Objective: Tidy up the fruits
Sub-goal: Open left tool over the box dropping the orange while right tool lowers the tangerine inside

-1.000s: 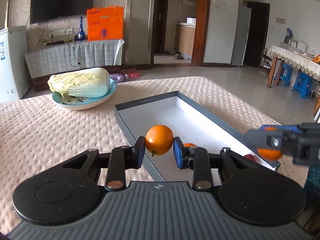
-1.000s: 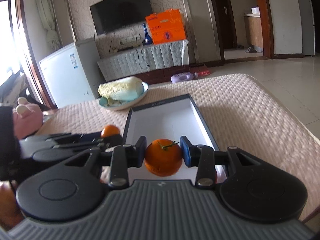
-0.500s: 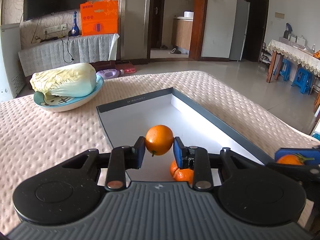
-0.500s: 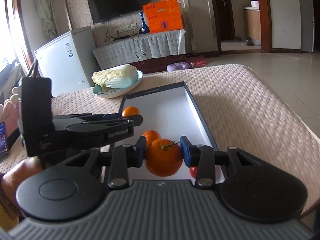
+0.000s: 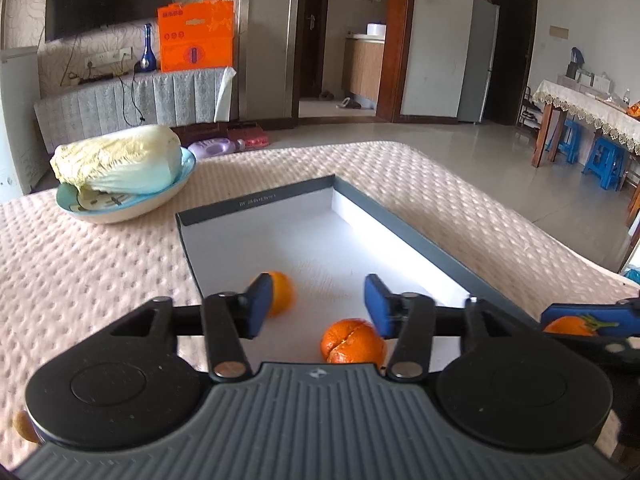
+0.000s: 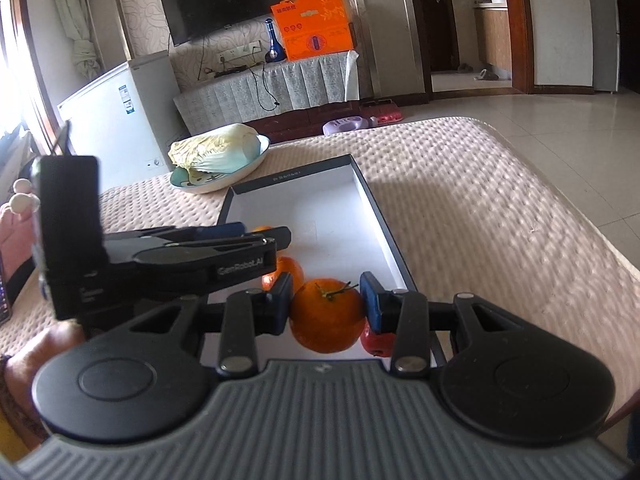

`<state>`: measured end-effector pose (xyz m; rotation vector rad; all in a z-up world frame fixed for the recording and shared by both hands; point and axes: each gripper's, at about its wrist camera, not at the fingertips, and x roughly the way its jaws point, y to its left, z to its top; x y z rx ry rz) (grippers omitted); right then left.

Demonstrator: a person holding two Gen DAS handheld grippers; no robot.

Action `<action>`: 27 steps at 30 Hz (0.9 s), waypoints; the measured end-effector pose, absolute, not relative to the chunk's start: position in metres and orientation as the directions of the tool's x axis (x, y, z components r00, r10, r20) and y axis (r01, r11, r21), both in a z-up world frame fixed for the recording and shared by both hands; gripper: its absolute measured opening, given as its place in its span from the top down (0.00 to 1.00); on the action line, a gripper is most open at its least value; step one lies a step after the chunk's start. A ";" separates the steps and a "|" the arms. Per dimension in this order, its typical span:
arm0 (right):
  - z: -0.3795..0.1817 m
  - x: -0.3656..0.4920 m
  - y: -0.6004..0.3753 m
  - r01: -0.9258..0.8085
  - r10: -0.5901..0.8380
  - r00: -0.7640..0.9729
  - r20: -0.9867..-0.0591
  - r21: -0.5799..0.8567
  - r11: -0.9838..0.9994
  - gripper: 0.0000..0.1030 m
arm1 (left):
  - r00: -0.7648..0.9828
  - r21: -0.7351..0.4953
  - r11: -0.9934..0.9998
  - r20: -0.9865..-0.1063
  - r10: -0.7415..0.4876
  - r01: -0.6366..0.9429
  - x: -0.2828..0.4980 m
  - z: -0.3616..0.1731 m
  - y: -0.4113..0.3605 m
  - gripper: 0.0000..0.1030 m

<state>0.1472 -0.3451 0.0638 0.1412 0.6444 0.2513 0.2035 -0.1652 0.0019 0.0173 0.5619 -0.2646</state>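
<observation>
Left tongs (image 5: 318, 298): my jaws have just been opening and now stand apart with nothing between the pads; the orange (image 5: 280, 293) I let go lies on the tray floor, low centre of the left view, half hidden behind my left pad.
Right tongs (image 6: 325, 305): closed on a stemmed orange (image 6: 326, 315), stem up, gripped at its sides, low centre of the right view.
Tray (image 5: 416, 240): long axis runs away from me, up the frame; the near end holds the fruit, the far end is bare.
Already in: a split orange (image 5: 352, 340) just below my left tongs, a red fruit (image 6: 374, 342) behind my right pad.
Key relation: the tray floor lies straight below and ahead of my right tongs, so I judge that hand places next.
Watch: the near end is crowded; round fruit may roll.
</observation>
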 end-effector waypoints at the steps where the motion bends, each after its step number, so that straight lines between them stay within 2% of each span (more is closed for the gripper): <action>1: 0.063 0.148 -0.345 -0.184 0.273 0.771 -0.576 0.209 0.961 0.61 | 0.818 -0.050 0.966 -0.523 -0.241 0.252 0.201 0.003 -0.165 0.43; 8: 0.062 0.153 -0.340 -0.176 0.280 0.773 -0.569 0.231 0.957 0.61 | 0.825 -0.078 0.975 -0.522 -0.217 0.207 0.185 0.010 -0.149 0.42; 27: 0.056 0.160 -0.303 -0.211 0.313 0.756 -0.574 0.239 0.948 0.61 | 0.845 -0.053 0.988 -0.512 -0.151 0.145 0.080 0.037 -0.101 0.42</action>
